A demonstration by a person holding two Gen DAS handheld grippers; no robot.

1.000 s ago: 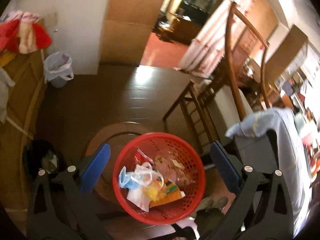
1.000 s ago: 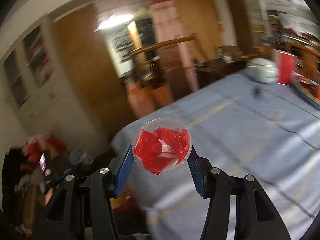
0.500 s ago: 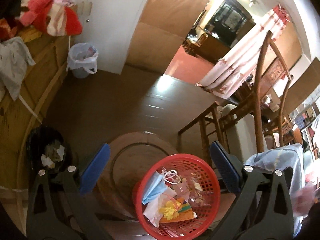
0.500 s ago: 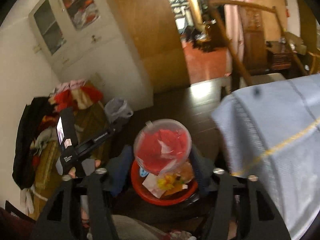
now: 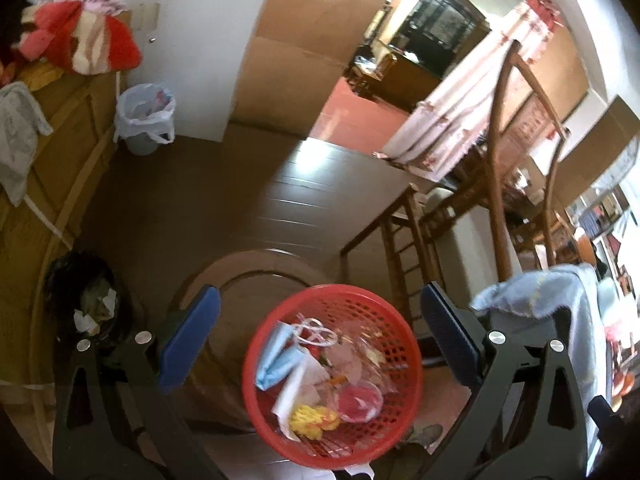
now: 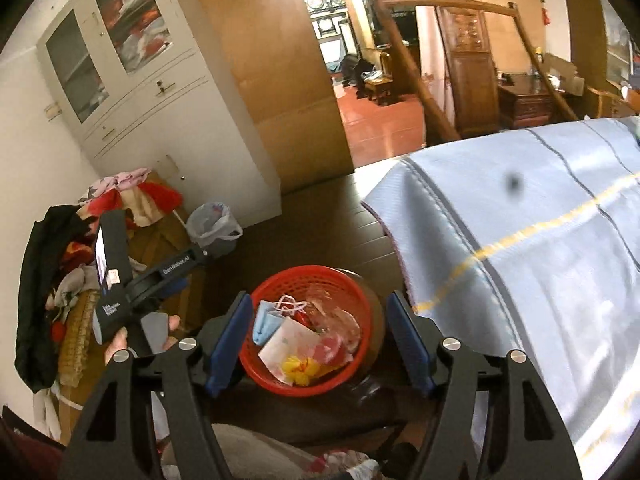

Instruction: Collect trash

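Observation:
A red mesh basket [image 5: 360, 304] stands on a round wooden stool [image 5: 248, 276] on the floor. Among the trash in it lies a clear plastic cup of red scraps [image 5: 359, 398], beside a blue face mask [image 5: 276, 356], white paper and a yellow wad. My left gripper [image 5: 318, 292] hangs open above the basket's far rim, holding nothing. In the right wrist view my right gripper [image 6: 319, 298] is over the same basket [image 6: 308, 271]. Its jaws are opening and nothing is between them; the cup [image 6: 332, 348] lies below. A hand [image 6: 116, 344] holds the left tool's black handle.
A table under a blue-grey cloth [image 6: 520, 260] fills the right side, its corner [image 5: 560, 292] close to the basket. Wooden chairs [image 5: 400, 248] stand beyond. A white-lined bin [image 5: 146, 120] and a black bin with paper [image 5: 88, 300] stand left, by a heap of clothes [image 6: 120, 200].
My right gripper swung from over the table down to the basket and let go of the cup of red scraps, which now lies in the basket. The left view shifted only a little.

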